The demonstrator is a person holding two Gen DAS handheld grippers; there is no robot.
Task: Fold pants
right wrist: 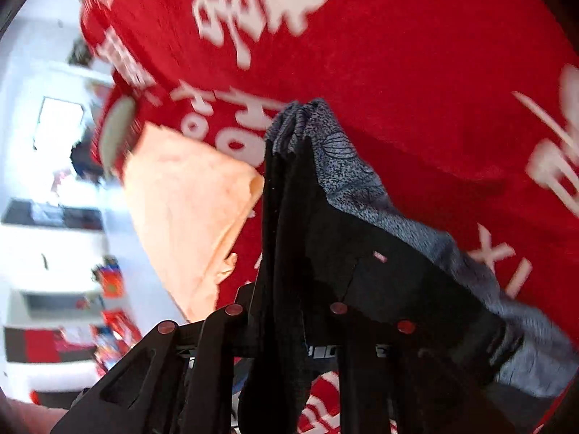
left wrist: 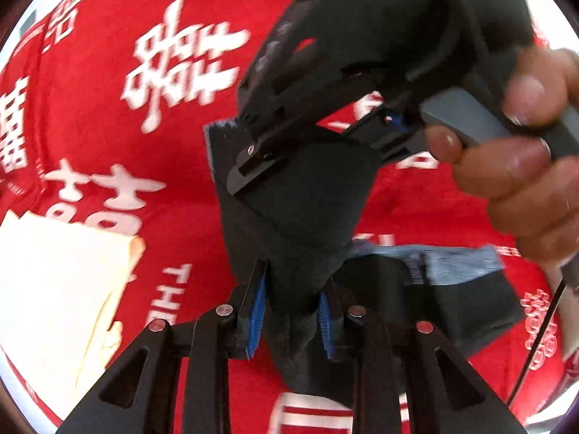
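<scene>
Both jaws clamp the dark knit pants [left wrist: 296, 195] — left gripper [left wrist: 293, 311] below, right gripper [left wrist: 253, 166] ahead; keep fabric taut, edges aligned.

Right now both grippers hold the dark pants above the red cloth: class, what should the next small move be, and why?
Probably lower both together so the pants settle flat on the red cloth. The left gripper and the right gripper each pinch fabric, and the rest hangs bunched, too crumpled to fold in the air.
</scene>
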